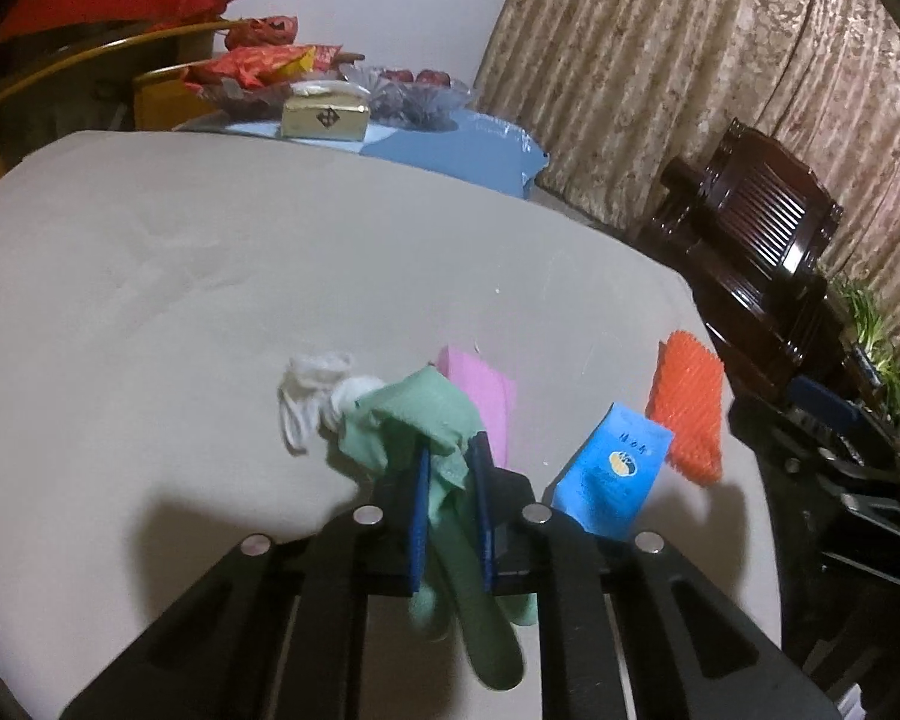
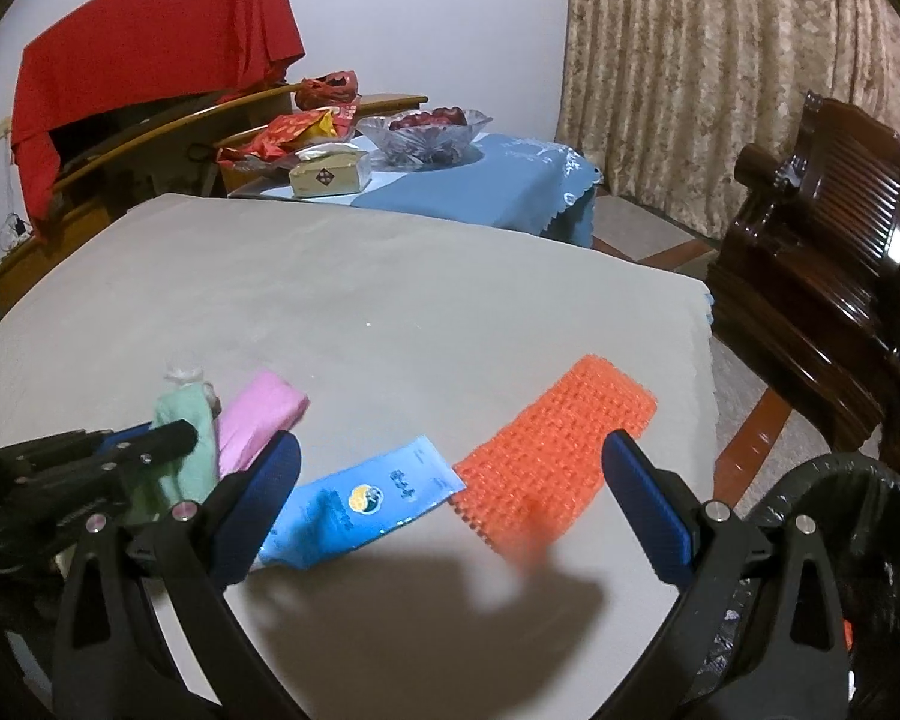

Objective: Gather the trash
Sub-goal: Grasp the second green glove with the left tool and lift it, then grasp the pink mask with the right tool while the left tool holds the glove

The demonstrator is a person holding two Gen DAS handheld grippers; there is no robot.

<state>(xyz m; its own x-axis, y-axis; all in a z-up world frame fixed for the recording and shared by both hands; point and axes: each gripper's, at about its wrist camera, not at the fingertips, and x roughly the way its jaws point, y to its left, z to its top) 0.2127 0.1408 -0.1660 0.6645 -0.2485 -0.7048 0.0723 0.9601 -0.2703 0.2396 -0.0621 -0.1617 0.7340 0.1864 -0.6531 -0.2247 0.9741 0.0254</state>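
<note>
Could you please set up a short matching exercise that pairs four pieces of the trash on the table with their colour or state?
Things:
1. cloth
2. packet
3. mesh sleeve
4. crumpled tissue

Colour or state:
A. orange, lying nearest the table's right edge
B. white, lying beside the held item
C. green, clamped in the left gripper
D. blue with a round logo, lying flat between the spread fingers of the right gripper

Pairs: 1-C, 2-D, 3-A, 4-B
</note>
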